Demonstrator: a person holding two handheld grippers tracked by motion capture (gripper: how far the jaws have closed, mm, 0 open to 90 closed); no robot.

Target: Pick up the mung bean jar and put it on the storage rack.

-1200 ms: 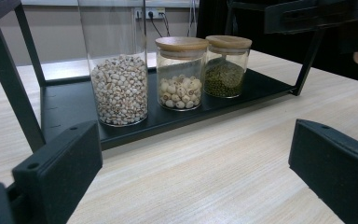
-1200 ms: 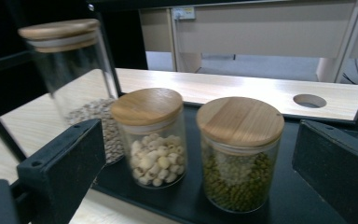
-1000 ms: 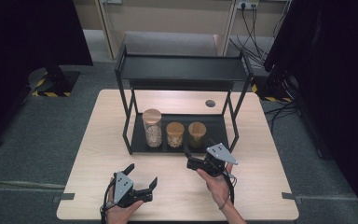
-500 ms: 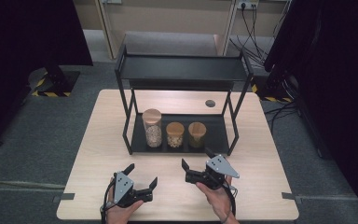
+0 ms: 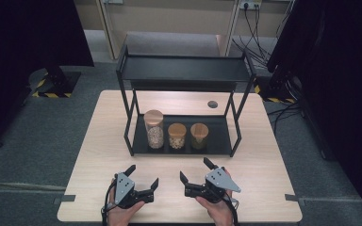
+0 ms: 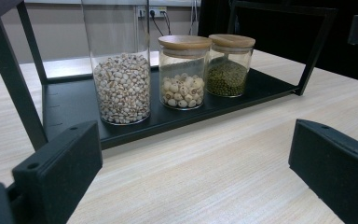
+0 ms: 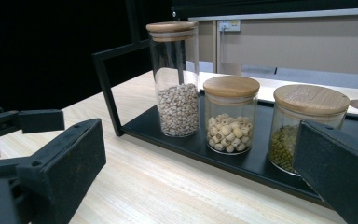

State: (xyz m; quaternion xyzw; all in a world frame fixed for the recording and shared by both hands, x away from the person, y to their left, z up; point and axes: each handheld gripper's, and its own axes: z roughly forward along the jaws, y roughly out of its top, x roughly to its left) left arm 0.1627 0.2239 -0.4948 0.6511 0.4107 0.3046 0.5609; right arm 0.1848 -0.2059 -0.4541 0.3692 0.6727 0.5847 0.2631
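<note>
Three jars on the rack's (image 5: 235, 127) lower tray: tall jar (image 5: 154, 129), mid jar (image 5: 176, 135), green jar (image 5: 199, 135). Left gripper view cuts off the tall jar's lid; right gripper view shows it whole. The high view can't resolve the contents; the gripper views show pale grains, white beads and green beans. Left gripper (image 5: 141, 179) and right gripper (image 5: 193, 171) both spread wide, empty, near the table's (image 5: 99, 141) front edge, well apart from the jars.

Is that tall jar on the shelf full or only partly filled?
Partly filled. The tall jar holds pale grains only in its lower part; the glass above them is empty up to its wooden lid.
</note>
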